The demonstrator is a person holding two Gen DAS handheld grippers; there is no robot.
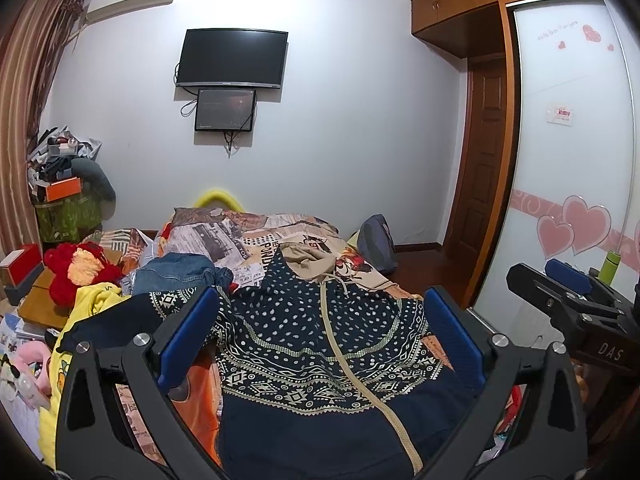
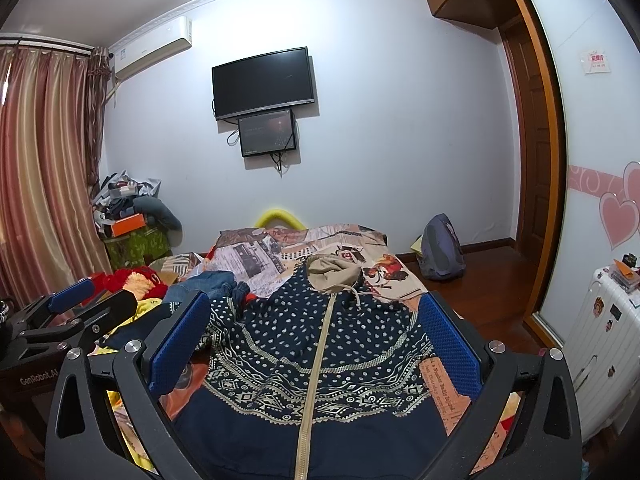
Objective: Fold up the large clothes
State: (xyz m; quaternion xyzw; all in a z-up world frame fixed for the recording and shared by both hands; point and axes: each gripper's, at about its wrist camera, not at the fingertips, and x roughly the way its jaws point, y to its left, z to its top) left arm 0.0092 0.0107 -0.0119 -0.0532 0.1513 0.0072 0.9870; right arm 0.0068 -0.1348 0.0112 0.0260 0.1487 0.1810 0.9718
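Note:
A navy zip hoodie (image 1: 320, 344) with a cream pattern, beige zipper and beige hood (image 1: 310, 262) lies front-up on the bed, hood at the far end. It also fills the right wrist view (image 2: 316, 344). My left gripper (image 1: 320, 312) is open and empty above the hoodie's chest. My right gripper (image 2: 316, 312) is open and empty above the same area. The right gripper shows at the right edge of the left wrist view (image 1: 568, 292); the left gripper shows at the left edge of the right wrist view (image 2: 76, 308).
The bed (image 2: 280, 248) has a printed cover. Jeans (image 1: 176, 276), a yellow garment (image 1: 100, 296) and a red plush toy (image 1: 80, 272) lie to the left. A backpack (image 2: 440, 248) sits on the floor at right. A white suitcase (image 2: 600, 340) stands beside the wardrobe.

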